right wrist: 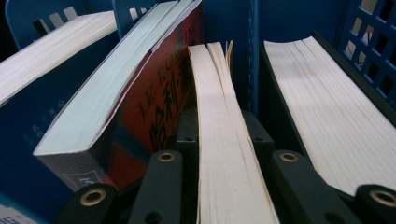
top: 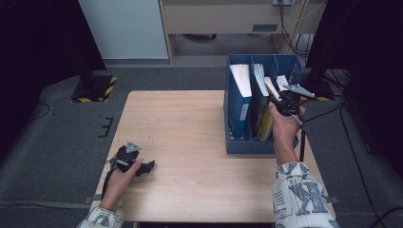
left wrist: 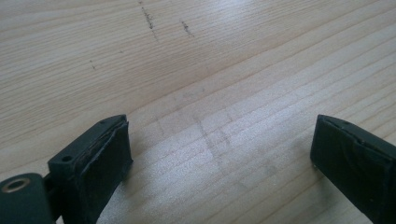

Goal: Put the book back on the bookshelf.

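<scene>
The right gripper [top: 280, 102] had its jaws clamped on a thin book [right wrist: 224, 140]; pulled askew, it might drag the red book [right wrist: 159, 93] along. The left gripper [top: 142, 167] rested, jaws apart, at lower left.

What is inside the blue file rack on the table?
The blue file rack holds upright books: a blue one, a red-covered one, a thin yellow one between the right gripper's jaws, and another rightmost. Their lower parts are hidden.

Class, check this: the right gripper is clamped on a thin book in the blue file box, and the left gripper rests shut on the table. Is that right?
Not quite. The left gripper is open: the left gripper view shows its jaws wide apart over the bare table. The right gripper does clamp a thin book in the file box.
</scene>
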`<state>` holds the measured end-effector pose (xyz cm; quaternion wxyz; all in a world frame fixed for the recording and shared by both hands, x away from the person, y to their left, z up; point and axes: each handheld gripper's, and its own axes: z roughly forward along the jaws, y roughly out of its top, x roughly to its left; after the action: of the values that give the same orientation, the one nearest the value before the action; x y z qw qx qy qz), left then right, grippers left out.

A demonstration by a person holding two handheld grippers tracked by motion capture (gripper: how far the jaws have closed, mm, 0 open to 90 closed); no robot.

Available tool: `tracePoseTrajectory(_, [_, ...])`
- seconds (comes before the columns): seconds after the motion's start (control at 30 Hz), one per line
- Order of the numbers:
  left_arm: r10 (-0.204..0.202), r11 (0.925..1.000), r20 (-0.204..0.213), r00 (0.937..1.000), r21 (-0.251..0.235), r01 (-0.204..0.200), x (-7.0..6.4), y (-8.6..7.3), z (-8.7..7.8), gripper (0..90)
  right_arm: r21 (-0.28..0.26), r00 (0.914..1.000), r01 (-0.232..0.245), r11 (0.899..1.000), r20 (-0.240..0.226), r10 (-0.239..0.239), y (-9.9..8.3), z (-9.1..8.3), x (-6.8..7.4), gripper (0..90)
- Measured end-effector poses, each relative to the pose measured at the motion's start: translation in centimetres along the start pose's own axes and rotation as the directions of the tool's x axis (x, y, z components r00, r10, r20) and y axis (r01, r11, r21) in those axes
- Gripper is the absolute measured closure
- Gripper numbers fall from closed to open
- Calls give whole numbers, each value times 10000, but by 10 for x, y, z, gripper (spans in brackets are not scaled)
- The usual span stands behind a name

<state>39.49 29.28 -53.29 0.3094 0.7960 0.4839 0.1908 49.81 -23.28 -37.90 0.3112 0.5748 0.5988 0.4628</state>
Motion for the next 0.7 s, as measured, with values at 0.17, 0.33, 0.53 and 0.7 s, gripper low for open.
tracePoseTrajectory(0.17, [-1, 10000, -1, 10000, 1, 1, 0, 0, 0, 43, 88, 10000, 9, 10000, 21, -9, 0, -1, 0, 734])
tracePoseTrajectory(0.33, [-2, 10000, -4, 10000, 2, 2, 0, 0, 0, 43, 251, 10000, -20, 9997, 79, 18, 1, -3, -1, 732])
tracePoseTrajectory(0.53, [14, 10000, 7, 10000, 10, -14, -1, 0, 0, 43, 527, 9999, -96, 9986, 149, 88, 2, -6, -2, 722])
tracePoseTrajectory(0.7, [19, 10000, 10, 10000, 8, -19, -1, 0, 0, 43, 602, 10000, -20, 9982, 44, 18, 2, -8, -2, 711])
